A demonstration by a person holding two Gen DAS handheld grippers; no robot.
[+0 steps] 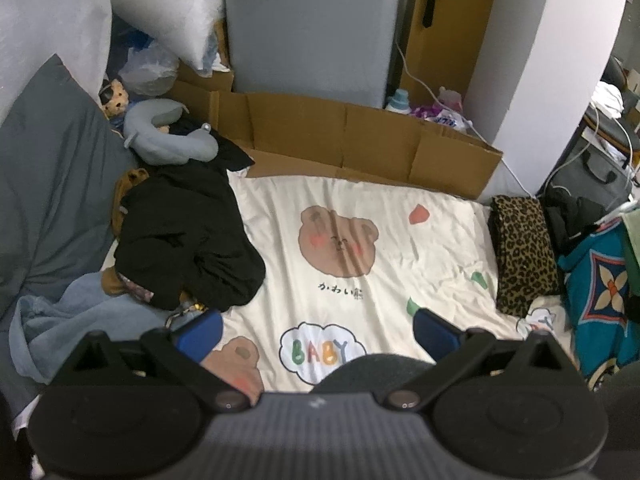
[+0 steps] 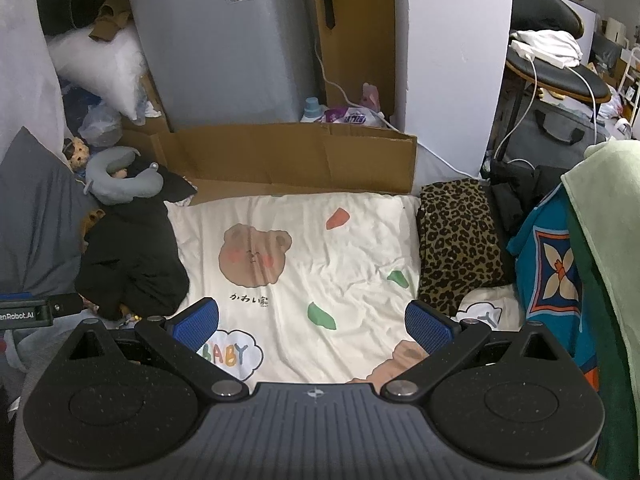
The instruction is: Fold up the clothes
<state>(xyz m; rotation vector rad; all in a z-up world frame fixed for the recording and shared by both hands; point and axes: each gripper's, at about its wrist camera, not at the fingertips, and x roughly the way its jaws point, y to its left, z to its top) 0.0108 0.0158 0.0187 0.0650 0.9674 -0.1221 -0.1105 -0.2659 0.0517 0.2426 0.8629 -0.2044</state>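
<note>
A heap of black clothing [image 1: 188, 236] [image 2: 132, 260] lies bunched at the left of the cream bear-print sheet [image 1: 400, 248] [image 2: 344, 248]. Light blue denim [image 1: 80, 320] lies crumpled just below the heap. A folded leopard-print garment [image 1: 522, 256] [image 2: 456, 240] rests at the sheet's right edge. My left gripper [image 1: 318, 332] hovers open over the sheet's near part, its left pad close to the black heap. My right gripper [image 2: 312, 326] is open too, empty, above the sheet near the leopard garment. The left gripper's side shows at the left edge of the right wrist view.
A grey pillow [image 1: 44, 184] and a grey neck pillow [image 1: 168, 136] sit at the left. Flattened cardboard [image 1: 352, 144] and a grey appliance [image 1: 308, 28] stand behind the bed. A teal patterned cloth [image 1: 600, 296] and green cloth [image 2: 608, 240] hang at the right.
</note>
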